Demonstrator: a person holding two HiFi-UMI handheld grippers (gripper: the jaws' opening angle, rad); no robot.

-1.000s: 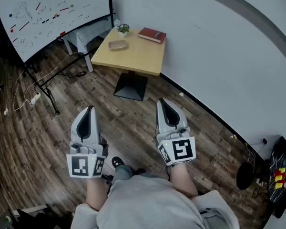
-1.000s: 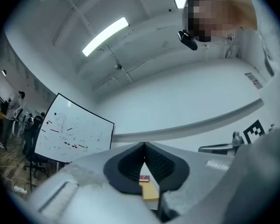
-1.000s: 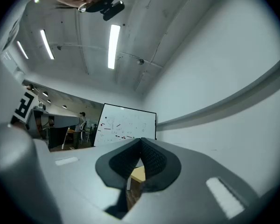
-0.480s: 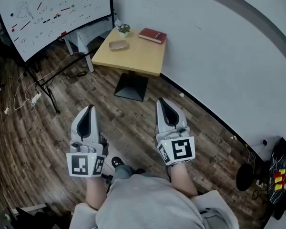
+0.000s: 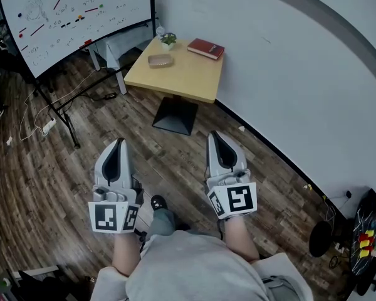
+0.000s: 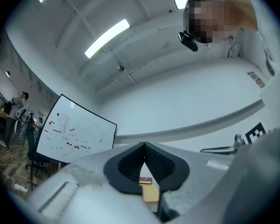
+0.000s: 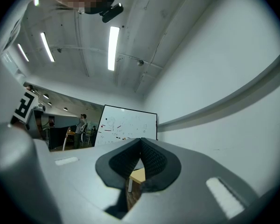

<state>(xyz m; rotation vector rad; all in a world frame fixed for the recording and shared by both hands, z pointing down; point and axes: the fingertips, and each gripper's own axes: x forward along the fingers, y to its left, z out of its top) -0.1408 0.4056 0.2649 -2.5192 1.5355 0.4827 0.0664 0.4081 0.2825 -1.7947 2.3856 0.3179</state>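
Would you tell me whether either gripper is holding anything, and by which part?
Nothing is held. The left gripper and right gripper both have jaws shut tip to tip on nothing, hovering over the wood floor, apart from the table.

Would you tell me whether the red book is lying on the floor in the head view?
No, the red book lies flat on top of the wooden table, at its far edge, not on the floor.

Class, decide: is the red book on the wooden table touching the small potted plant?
Apart. The head view shows bare tabletop between the red book and the potted plant on the wooden table.
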